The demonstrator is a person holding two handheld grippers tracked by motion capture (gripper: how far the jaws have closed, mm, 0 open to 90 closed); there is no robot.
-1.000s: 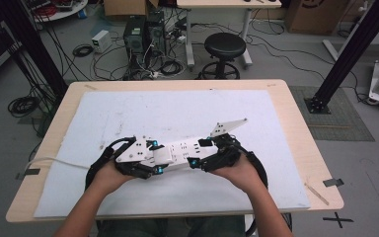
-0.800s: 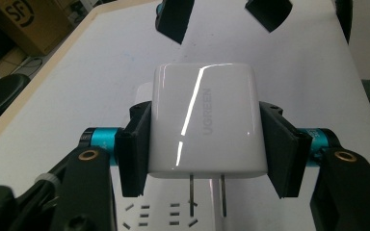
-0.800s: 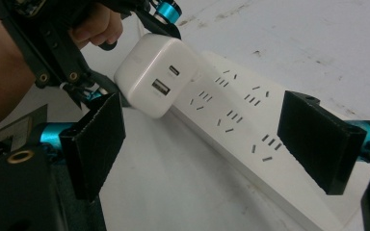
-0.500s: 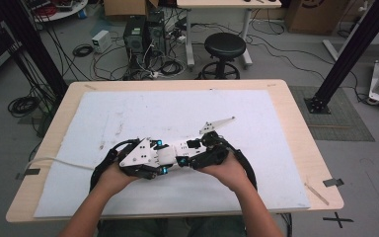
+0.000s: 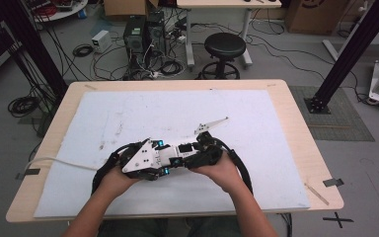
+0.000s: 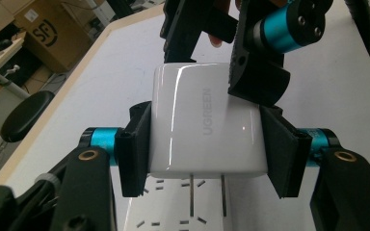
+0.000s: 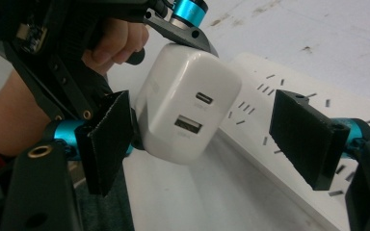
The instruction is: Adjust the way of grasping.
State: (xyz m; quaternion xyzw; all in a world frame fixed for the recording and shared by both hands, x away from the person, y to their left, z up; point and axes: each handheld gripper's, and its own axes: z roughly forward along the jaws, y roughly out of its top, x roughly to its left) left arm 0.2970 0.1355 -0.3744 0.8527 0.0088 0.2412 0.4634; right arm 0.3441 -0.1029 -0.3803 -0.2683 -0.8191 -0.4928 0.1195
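A white UGREEN charger [image 6: 204,125] is clamped by its two sides in my left gripper [image 6: 204,144], which is shut on it. Its two prongs point down at a white power strip [image 6: 173,214] lying on the table. From the other side, the charger [image 7: 188,103] shows its two ports. My right gripper [image 7: 207,139] is open, with its pads [image 7: 106,139] standing wide on either side of the charger's port end and above the strip [image 7: 253,122]. From above, both grippers, left [image 5: 168,160] and right [image 5: 197,150], meet nose to nose at the table's near middle.
A white sheet [image 5: 177,113] covers the wooden table [image 5: 301,128]. Cables loop around both hands near the front edge. Beyond the far edge stand a black stool [image 5: 224,49], computer cases and floor cables; a black post [image 5: 345,54] rises at the right.
The right gripper has moved left, closing in on the left gripper and the charger it holds. The left hand has barely shifted.
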